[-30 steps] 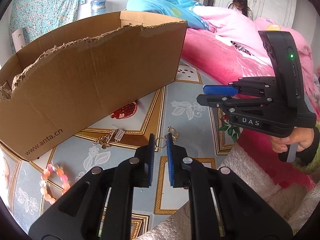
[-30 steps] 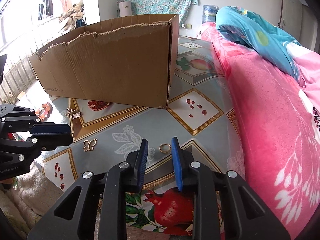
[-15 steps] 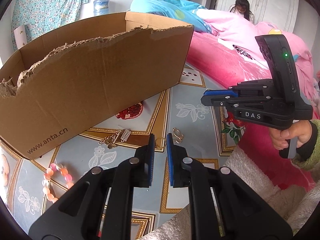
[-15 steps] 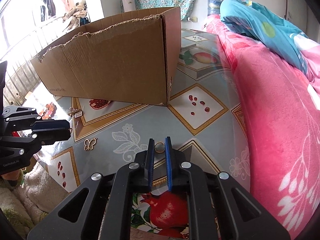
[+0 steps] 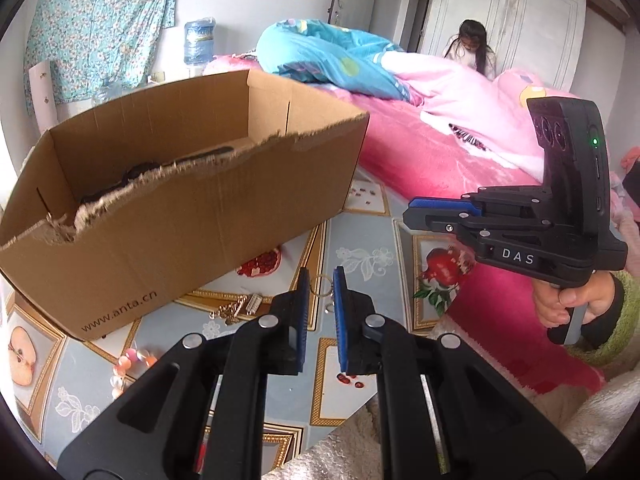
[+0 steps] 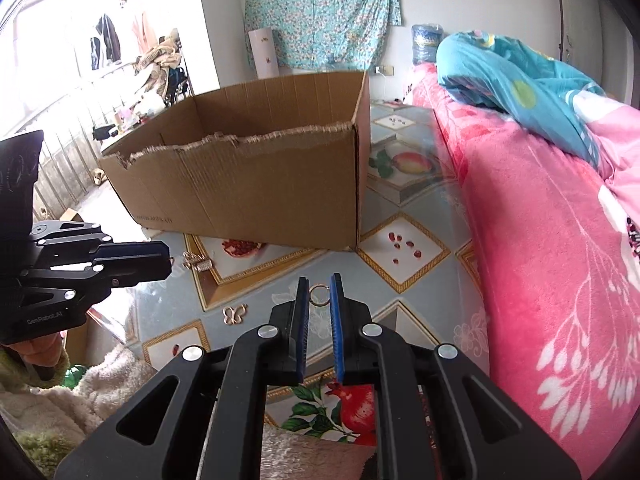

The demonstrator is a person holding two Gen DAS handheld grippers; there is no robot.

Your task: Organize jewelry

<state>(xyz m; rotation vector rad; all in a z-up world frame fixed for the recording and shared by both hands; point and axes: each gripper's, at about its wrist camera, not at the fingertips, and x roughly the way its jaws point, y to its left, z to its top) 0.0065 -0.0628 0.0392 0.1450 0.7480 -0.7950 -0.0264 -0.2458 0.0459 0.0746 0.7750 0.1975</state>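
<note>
We hold both tools above a glossy table cover (image 6: 420, 200) printed with fruit and gold-framed diamonds. Our right gripper (image 6: 319, 294) is clenched on a small, thin gold ring (image 6: 319, 295), its ribbed blue pads pinching the hoop at both sides, lifted off the surface. Our left gripper (image 5: 319, 286) is likewise nearly closed, a thin gold ring with a small dangling piece (image 5: 320, 285) between its pad tips; that this one is truly gripped rather than merely lying behind, we cannot tell for sure. Beyond stands a corrugated cardboard box (image 5: 192, 216), open-topped, its near wall torn to a ragged, fibrous edge, with something dark and long lying inside. On the cover below the box lie a crumpled gold chain bracelet (image 5: 236, 309), glassy pink and orange beads (image 5: 132, 364), and a flat butterfly-shaped gold piece (image 6: 234, 314). A fuzzy pink blanket (image 6: 540, 240) covers the bed alongside.
</note>
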